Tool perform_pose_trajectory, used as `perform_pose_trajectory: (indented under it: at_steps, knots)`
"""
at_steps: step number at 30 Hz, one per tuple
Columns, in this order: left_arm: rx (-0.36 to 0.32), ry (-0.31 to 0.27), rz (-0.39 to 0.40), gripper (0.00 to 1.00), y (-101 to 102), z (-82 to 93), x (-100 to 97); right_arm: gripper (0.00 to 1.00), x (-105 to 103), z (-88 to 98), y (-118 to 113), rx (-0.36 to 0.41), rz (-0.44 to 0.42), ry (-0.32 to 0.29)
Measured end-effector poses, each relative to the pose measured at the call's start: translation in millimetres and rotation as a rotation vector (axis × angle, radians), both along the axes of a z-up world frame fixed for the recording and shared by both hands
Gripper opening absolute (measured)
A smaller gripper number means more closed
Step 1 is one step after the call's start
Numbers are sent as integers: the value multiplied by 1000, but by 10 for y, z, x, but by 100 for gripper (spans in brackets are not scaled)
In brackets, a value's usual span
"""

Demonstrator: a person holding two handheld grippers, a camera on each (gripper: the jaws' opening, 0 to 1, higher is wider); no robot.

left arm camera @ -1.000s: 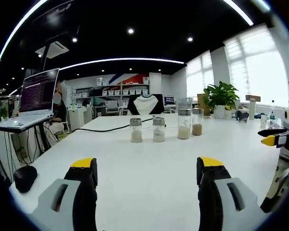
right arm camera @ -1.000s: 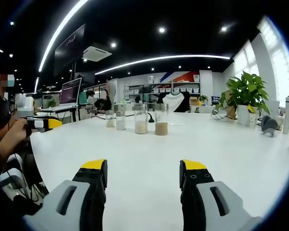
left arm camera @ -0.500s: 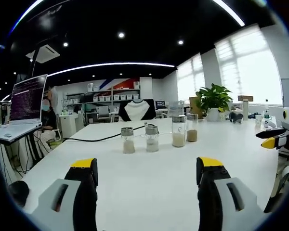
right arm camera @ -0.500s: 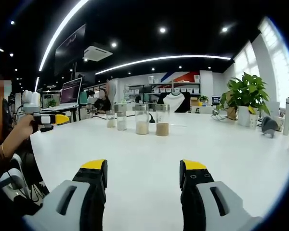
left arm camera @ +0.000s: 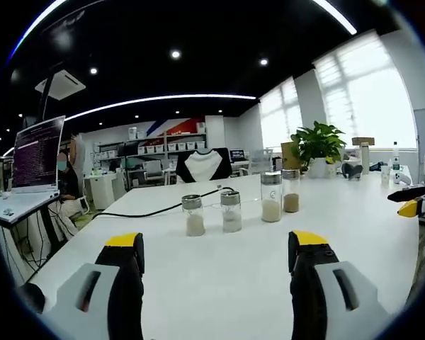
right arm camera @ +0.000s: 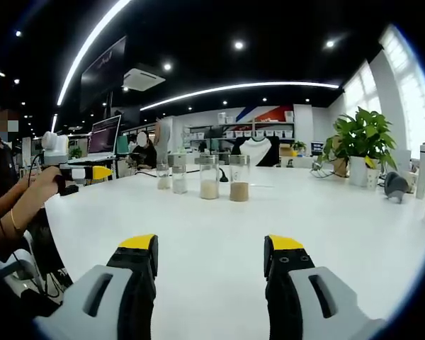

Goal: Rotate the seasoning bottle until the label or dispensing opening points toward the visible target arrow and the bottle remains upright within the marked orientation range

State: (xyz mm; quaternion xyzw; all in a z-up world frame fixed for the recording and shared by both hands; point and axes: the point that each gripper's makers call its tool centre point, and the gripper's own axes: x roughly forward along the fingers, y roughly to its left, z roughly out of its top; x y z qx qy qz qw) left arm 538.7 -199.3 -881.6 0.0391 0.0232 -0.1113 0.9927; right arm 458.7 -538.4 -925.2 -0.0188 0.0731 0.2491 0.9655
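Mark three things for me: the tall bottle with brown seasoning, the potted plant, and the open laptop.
tall bottle with brown seasoning (right arm camera: 239, 190): right gripper view, on the brown fill low in the glass body.
potted plant (left arm camera: 319, 142): left gripper view, on the green leaves.
open laptop (left arm camera: 37, 154): left gripper view, on the lit screen.

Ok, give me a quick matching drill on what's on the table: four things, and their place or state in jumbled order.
Things:
1. brown-filled bottle
2. potted plant
3. black cable
4. left gripper

Place or state:
A. open, above bare table
B. right end of the bottle row
C. trails across the table behind the bottles
D. far right, by the window

Pairs: 1-B, 2-D, 3-C, 4-A
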Motion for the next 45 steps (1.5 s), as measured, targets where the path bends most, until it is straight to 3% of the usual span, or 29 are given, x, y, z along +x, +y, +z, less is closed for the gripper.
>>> perform_pose_trajectory:
  at_steps: [15,26,32,36,45]
  knots:
    - [3,-16,-28,87,15,116,332,60,10,20,0,9,-8,-1]
    - [13,-18,-56,87,-103,170,567,60,3,6,-68,9,-33,5]
    - [-10,-19,-28,87,-29,156,727,60,-6,1,-78,6,-38,5]
    - [15,-15,-6,87,7,157,803,60,-11,-5,-69,7,-37,9]
    - [9,-31,-41,87,-92,286,976,60,2,44,-46,1,-38,-6]
